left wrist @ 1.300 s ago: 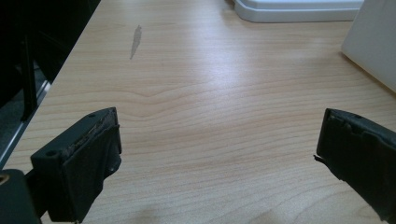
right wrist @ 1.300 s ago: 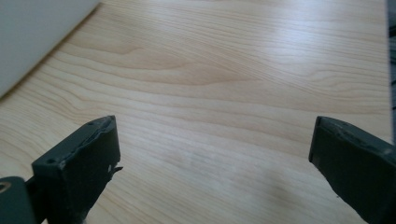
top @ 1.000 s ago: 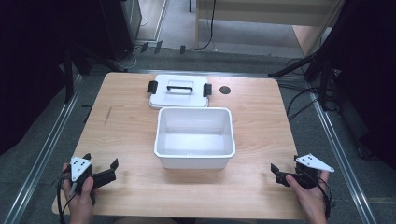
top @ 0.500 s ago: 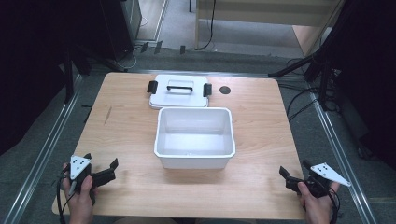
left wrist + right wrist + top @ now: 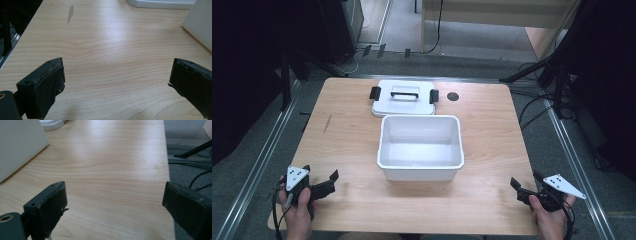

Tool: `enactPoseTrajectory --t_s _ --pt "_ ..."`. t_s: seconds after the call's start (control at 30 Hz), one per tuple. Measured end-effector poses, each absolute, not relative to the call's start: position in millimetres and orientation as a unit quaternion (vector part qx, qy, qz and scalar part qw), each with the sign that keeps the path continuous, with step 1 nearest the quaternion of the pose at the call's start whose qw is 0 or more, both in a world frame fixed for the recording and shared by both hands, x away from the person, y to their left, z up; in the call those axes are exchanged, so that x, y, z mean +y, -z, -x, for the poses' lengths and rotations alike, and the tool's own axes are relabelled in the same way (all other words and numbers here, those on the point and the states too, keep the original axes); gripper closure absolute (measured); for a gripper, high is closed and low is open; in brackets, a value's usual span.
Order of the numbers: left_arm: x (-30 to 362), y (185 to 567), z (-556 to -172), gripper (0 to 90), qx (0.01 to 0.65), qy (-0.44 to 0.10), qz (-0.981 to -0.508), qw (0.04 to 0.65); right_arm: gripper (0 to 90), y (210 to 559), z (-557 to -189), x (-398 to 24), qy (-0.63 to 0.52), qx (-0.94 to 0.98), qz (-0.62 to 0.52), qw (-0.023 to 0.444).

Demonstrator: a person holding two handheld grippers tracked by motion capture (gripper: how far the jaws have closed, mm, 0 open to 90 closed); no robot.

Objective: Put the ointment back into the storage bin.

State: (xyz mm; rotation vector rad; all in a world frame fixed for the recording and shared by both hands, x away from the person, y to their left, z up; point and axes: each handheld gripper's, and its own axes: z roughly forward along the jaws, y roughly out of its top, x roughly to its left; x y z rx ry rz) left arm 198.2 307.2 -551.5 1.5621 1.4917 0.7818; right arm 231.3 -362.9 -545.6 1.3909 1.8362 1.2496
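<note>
White bin (image 5: pixel 421 145) ahead of both grippers, long axis across the table, mouth up.
It sits between and beyond the left gripper (image 5: pixel 328 182) and right gripper (image 5: pixel 518 189), well apart from each; its lid (image 5: pixel 404 98) lies just behind. Pale wooden table (image 5: pixel 492 135), grey floor around. Hands low at the near corners; both jaws wide apart, empty, the right's just closing slightly.

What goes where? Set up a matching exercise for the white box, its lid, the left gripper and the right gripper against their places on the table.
Things:
1. white box
2. lid
3. left gripper
4. right gripper

Places:
A. near right corner of the table
B. far edge, behind the box
C. middle of the table
D. near left corner

Pairs: 1-C, 2-B, 3-D, 4-A
</note>
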Motion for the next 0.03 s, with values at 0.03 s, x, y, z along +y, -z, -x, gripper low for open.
enactPoseTrajectory --t_s 0.03 --pt "307.2 551.5 -198.2 0.6 0.592 -0.310 -0.620 0.410 7.7 545.6 -231.6 -362.6 -0.459 0.678 -0.514 0.256"
